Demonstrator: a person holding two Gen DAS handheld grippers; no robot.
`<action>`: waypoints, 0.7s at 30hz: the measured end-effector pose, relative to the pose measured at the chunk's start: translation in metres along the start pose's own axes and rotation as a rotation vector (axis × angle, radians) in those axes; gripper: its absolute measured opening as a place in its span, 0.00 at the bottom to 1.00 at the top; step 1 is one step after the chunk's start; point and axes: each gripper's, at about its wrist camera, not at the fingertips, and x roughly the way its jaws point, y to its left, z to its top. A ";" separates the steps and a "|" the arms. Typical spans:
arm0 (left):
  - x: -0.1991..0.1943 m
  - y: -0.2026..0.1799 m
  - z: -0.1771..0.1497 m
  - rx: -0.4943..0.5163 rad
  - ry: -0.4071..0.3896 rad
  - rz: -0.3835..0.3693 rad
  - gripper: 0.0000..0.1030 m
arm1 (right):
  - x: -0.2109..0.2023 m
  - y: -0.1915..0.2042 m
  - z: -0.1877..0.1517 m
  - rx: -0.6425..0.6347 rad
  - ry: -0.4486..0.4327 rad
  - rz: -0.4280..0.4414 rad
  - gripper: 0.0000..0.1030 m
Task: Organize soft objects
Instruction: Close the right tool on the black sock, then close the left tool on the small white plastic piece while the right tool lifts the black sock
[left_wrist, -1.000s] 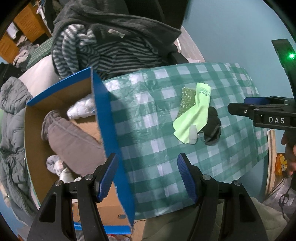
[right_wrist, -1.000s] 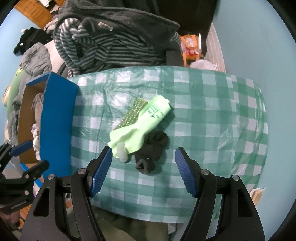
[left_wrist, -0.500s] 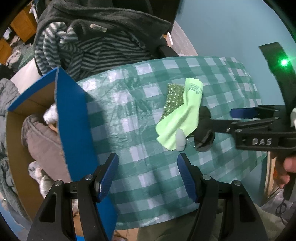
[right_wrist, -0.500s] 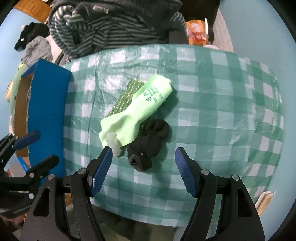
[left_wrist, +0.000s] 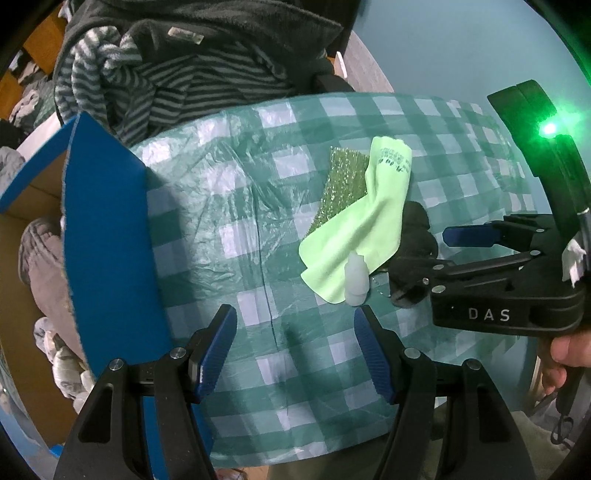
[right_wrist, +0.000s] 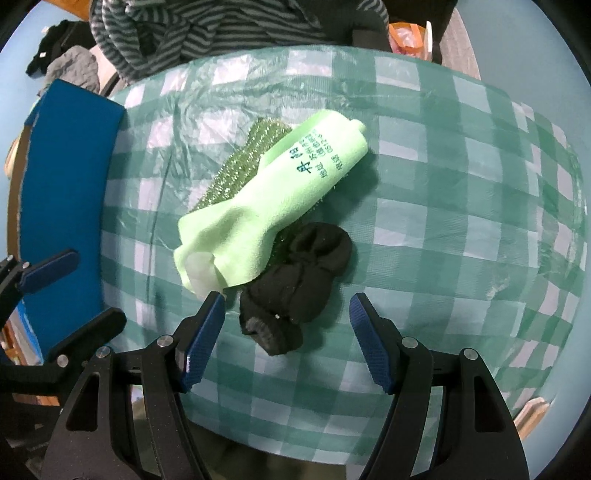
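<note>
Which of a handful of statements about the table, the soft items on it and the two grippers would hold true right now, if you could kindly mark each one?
1. The light green cloth lies partly over the glittery green scouring pad. True.
2. The right gripper is clamped on the black sock. False: its jaws stand open with the sock lying between them, untouched.
3. The box with the blue flap sits at the left edge of the checked tablecloth. True.
4. The left gripper holds the green cloth. False: it is open and empty over bare tablecloth.
5. The black sock lies on top of the green cloth. False: it lies beside it, on the tablecloth.
</note>
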 end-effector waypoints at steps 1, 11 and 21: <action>0.002 0.000 0.000 -0.003 0.003 -0.002 0.65 | 0.002 0.000 0.000 -0.003 0.005 -0.005 0.69; 0.014 -0.009 0.001 -0.012 0.029 -0.028 0.65 | 0.004 -0.007 -0.012 -0.050 0.019 -0.023 0.43; 0.024 -0.021 0.006 -0.031 0.048 -0.065 0.65 | -0.014 -0.051 -0.035 0.006 0.025 -0.064 0.43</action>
